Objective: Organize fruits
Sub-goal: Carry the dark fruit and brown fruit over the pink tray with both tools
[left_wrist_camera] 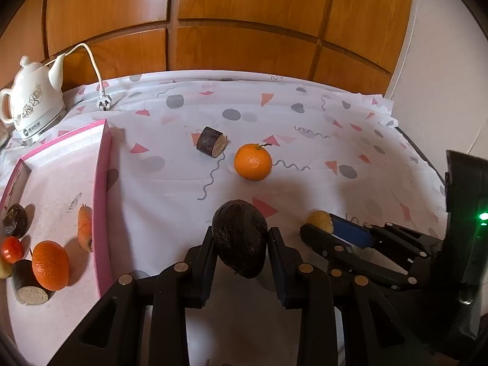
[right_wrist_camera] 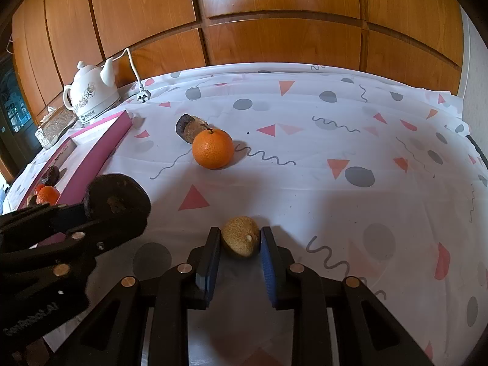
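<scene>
The desk is covered by a white cloth (right_wrist_camera: 305, 189) printed with grey dots, coral triangles and squiggles; behind it runs a wall of glossy wooden panels (left_wrist_camera: 244, 15).

The left tongs (left_wrist_camera: 241, 242) are clamped on a dark wrinkled avocado (left_wrist_camera: 239, 238), held off the cloth. To their right, the right tongs (right_wrist_camera: 240, 238) have both pads against a small yellowish-brown fruit (right_wrist_camera: 240, 237) that rests on the cloth.

Ahead of both tongs lies a loose orange (right_wrist_camera: 212, 148), and just beyond it a short dark cut log-like piece (left_wrist_camera: 211, 145); the cloth around them is bare.

Left of the left tongs sits a pink-rimmed tray (left_wrist_camera: 102, 189) holding another orange (left_wrist_camera: 50, 265), a carrot (left_wrist_camera: 84, 228), a small red fruit (left_wrist_camera: 11, 249), a dark fruit (left_wrist_camera: 15, 220) and a second cut piece (left_wrist_camera: 27, 286).

Beyond the tray's far corner stands a white kettle (left_wrist_camera: 33, 103), its plug (left_wrist_camera: 103, 102) lying on the cloth. The desk's right edge drops beside a pale wall (left_wrist_camera: 442, 61).
</scene>
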The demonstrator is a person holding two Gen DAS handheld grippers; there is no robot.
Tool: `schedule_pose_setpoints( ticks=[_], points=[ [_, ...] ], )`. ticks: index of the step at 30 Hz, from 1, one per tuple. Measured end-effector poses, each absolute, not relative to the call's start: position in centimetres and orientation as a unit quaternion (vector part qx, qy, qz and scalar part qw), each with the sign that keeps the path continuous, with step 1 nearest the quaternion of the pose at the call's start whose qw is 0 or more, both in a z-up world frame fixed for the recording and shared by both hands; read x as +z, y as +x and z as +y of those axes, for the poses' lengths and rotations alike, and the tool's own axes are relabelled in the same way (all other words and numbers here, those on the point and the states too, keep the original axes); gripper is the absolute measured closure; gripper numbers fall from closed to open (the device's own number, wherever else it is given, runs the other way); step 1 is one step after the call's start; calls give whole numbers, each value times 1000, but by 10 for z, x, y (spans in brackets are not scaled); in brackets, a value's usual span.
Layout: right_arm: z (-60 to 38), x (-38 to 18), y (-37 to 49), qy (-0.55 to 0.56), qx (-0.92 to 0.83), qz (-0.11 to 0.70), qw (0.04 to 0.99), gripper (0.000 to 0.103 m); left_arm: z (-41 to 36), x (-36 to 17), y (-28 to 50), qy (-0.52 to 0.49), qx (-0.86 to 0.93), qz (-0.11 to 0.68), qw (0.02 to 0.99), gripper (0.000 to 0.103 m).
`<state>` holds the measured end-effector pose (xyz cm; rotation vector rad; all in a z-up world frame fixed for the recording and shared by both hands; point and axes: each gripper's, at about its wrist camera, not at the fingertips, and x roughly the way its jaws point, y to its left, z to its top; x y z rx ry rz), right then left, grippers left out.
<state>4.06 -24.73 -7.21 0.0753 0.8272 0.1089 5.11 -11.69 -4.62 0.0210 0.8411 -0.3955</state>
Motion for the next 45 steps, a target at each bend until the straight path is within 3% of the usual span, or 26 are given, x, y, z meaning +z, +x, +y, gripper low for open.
schedule_pose_setpoints(
  ticks=[23,45],
  points=[
    [-238,-65,40,30,43,422,905,77,-78,-6,37,-34,-198,376,905,70],
    [-208,-45,34,26,115,413,903,78,93,22,35,-138,-38,342,929,70]
  ],
)
